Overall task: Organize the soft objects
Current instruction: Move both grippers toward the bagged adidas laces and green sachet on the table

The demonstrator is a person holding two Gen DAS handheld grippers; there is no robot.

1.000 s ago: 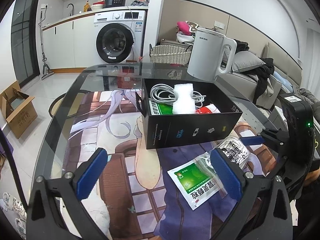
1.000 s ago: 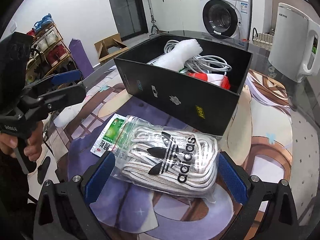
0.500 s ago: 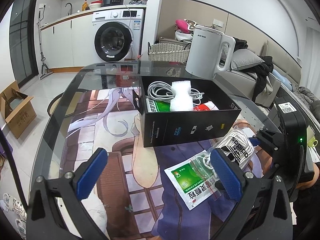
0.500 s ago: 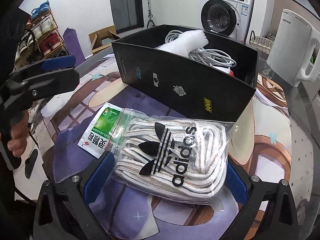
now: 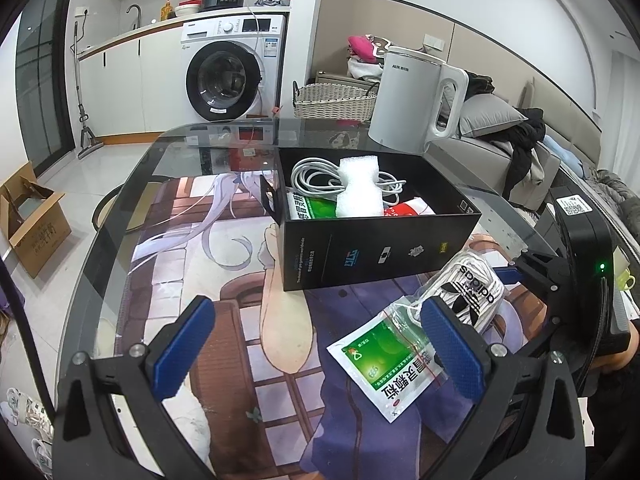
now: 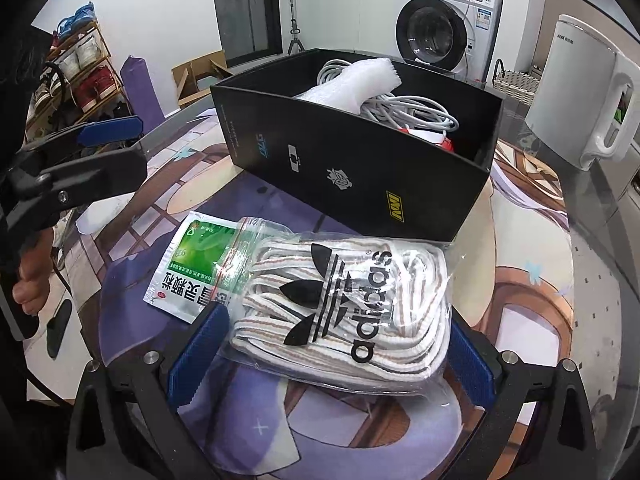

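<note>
A clear bag of white Adidas socks lies on the printed mat in front of a black open box. My right gripper has its blue pads on both sides of the bag, touching it. The bag also shows in the left wrist view. A green and white sachet lies partly under the bag's left end, also in the left wrist view. My left gripper is open and empty above the mat, left of the sachet. The box holds a white cable, a foam roll and packets.
A white electric kettle stands behind the box on the round glass table. A wicker basket, a washing machine and a sofa are beyond the table. A cardboard box sits on the floor at left.
My right gripper has moved forward around the sock bag and narrowed until its pads touch the bag. The left gripper has stayed open with only a slight shift of view.
</note>
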